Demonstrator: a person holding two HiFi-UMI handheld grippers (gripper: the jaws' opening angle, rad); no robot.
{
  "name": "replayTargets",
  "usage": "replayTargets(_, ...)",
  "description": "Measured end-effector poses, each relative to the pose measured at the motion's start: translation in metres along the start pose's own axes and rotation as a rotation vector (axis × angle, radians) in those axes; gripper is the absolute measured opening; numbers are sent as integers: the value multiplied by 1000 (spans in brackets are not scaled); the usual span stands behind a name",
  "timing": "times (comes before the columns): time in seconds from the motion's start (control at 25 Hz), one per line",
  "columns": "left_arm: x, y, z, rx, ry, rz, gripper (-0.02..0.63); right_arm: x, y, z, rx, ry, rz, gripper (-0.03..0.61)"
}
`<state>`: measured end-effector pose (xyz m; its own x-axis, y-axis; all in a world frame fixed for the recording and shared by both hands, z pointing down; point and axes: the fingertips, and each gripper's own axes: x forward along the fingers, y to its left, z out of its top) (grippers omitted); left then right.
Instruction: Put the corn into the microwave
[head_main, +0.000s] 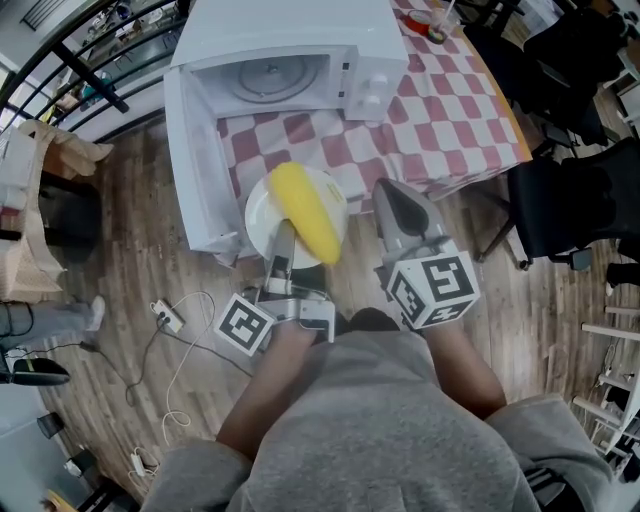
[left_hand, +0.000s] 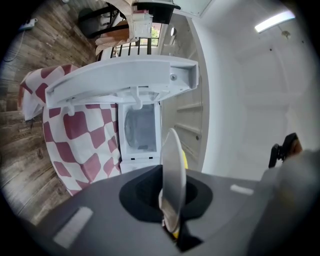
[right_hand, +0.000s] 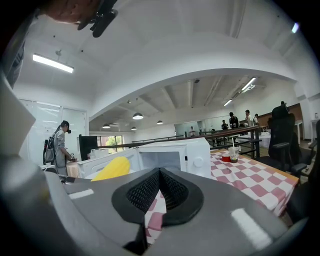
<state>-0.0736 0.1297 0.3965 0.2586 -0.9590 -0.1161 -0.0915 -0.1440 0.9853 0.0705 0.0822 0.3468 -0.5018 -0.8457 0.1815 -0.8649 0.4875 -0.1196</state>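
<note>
One corn (head_main: 305, 222), yellow and smooth-looking, lies loose on a white plate (head_main: 258, 215), in the air just short of the microwave (head_main: 290, 45). Nothing pins it. It is rounded and overhangs the plate's near edge, so I judge it would roll or slide off at a small tilt. It looks light and firm enough to bear a pinch across its middle, but carrying it on the plate is the gentler hold.

The plate looks stiff, glazed and breakable, and probably slick under the pads. The left gripper (head_main: 283, 238) is clamped on its near rim, which its own view shows edge-on between the jaws. A rim hold leaves the load hanging out in front, so the wrist must hold it level.

The microwave door (head_main: 195, 180) stands wide open on the left, with the turntable (head_main: 272, 80) bare inside. The right gripper (head_main: 400, 205) hangs beside the plate, jaws together on nothing, over the checked cloth (head_main: 450, 120).
</note>
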Motion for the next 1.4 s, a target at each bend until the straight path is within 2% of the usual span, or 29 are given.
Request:
replayTargets(0.64, 9, 5, 15, -19, 7, 2, 12, 19, 10, 5, -12, 6, -5, -2)
replayTargets(1.4, 108, 21, 2, -43, 68, 20, 12, 101, -45, 19, -2, 15, 19, -2)
